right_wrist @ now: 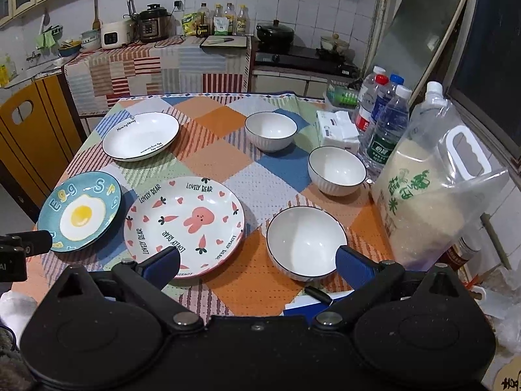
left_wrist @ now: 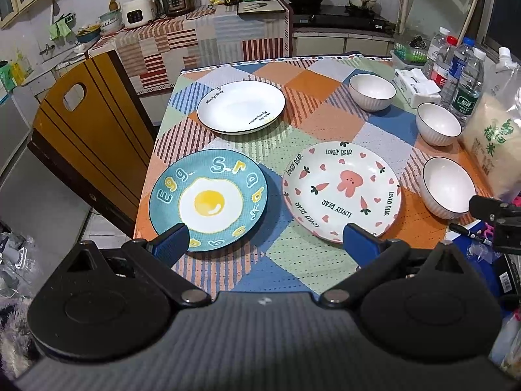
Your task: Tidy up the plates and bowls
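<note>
1. Left wrist view: the left gripper (left_wrist: 263, 239) hangs above the near edge of the table (left_wrist: 325, 65) with its blue fingers (left_wrist: 172, 239) spread wide and nothing between them. One finger is over the near rim of the egg plate (left_wrist: 210, 200), the other over the near rim of the rabbit plate (left_wrist: 342, 190).

2. The right wrist view shows the right gripper (right_wrist: 257, 260) also wide open and empty. Its fingers stand above the rabbit plate and the nearest bowl (right_wrist: 306, 242).

3. Where the dishes are: the egg plate and the rabbit plate lie side by side at the near side, close but apart. The white plate (left_wrist: 241, 107) is behind them, well apart. Three white bowls stand in a row along the right side: the nearest bowl, the middle bowl (right_wrist: 337, 171) and the far bowl (right_wrist: 270, 130). Nothing is stacked yet.

4. How they will handle, in my judgement: all look like glazed ceramic, so stiff, rather heavy for a two-finger grip, slippery, and they can chip or break if they fall.

5. Where to hold: a plate lies flat, so I would pinch its raised rim at the near side, one finger over and one under. A bowl I would take by its wall at the rim, one finger inside and one outside.

6. Risk: the rice bag (right_wrist: 433, 189) and the water bottles (right_wrist: 386, 133) stand just beside the bowls, so a lifted bowl should travel away from them.
</note>
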Action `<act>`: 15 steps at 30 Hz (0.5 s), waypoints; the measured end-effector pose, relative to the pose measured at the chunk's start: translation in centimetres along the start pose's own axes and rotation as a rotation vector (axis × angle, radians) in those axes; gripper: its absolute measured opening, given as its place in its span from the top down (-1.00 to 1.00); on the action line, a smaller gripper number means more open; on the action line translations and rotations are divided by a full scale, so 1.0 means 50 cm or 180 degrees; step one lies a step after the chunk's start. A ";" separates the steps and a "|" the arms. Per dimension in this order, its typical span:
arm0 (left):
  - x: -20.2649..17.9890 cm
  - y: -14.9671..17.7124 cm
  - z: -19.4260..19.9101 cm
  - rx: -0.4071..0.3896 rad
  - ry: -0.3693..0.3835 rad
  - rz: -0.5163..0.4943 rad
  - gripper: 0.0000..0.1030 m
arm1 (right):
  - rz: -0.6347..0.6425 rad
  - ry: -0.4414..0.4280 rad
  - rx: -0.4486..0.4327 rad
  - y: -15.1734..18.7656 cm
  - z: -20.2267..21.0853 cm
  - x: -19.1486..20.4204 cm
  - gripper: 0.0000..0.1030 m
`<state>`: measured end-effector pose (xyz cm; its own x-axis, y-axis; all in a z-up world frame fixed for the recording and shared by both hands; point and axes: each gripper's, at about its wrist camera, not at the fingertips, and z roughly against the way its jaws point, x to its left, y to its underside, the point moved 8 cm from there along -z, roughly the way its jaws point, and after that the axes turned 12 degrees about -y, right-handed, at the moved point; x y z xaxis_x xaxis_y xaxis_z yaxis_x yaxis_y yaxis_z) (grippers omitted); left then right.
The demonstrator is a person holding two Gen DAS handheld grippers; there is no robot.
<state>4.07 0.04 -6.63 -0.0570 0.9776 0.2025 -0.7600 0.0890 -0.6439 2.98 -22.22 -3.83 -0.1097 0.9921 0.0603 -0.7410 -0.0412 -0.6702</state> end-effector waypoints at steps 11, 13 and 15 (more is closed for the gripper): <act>-0.001 0.001 0.000 0.0002 0.0001 -0.0001 -0.98 | -0.0001 0.0026 0.0017 0.004 -0.003 -0.007 -1.00; -0.001 0.002 0.001 0.0010 0.0002 -0.0002 -0.98 | 0.0000 0.0028 0.0015 0.004 -0.003 -0.006 -1.00; -0.001 0.002 0.000 0.0010 0.0003 0.0000 -0.98 | 0.0003 0.0028 0.0016 0.004 -0.003 -0.006 -1.00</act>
<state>3.98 0.00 -6.70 -0.0563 0.9778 0.2017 -0.7619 0.0885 -0.6416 2.98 -22.51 -4.09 -0.1046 0.9931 0.0530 -0.7443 -0.0428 -0.6665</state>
